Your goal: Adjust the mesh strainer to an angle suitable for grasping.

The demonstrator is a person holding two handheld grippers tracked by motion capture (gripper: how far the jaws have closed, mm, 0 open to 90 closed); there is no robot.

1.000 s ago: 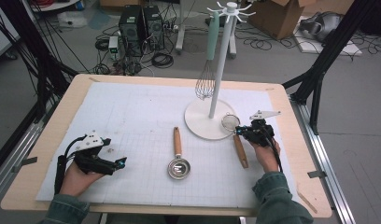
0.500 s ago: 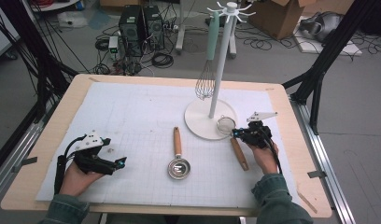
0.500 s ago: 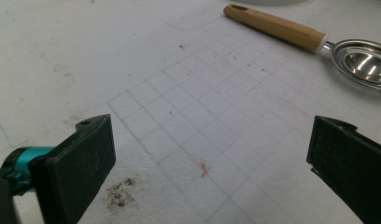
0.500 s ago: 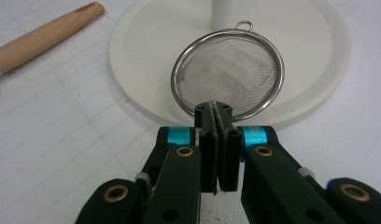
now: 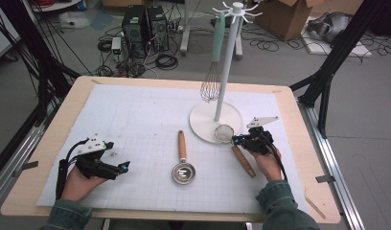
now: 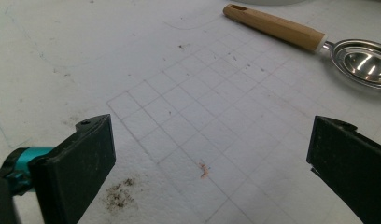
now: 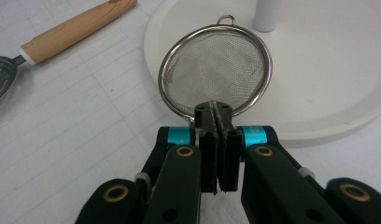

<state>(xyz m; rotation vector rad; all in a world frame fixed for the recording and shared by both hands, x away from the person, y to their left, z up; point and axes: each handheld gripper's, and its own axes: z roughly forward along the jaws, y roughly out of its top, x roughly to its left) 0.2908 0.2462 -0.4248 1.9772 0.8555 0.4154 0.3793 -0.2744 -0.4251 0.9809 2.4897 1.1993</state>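
- The right claw (image 7: 217, 108) is closed tight on the small round metal mesh strainer with a wooden handle (image 7: 215, 70). It grips where the wire rim meets the handle, so the step in hand seems to be the grasp itself, before any lift.
- The strainer lies at the right of the bench (image 5: 299, 120). Its mesh bowl rests on the edge of the round white base of the utensil stand (image 5: 203, 122), and its handle (image 5: 243, 161) lies on the white gridded mat (image 5: 136, 120).
- Its long axis runs slanted in the high view: the bowl with its small hanging loop (image 7: 225, 19) points toward the stand's pole, the handle toward the person.
- I judge the next move calls for raising it to a free hook at the top of the stand, loop leading.
- The left claw (image 6: 207, 154) is wide open, holding nothing, and rests on the mat.
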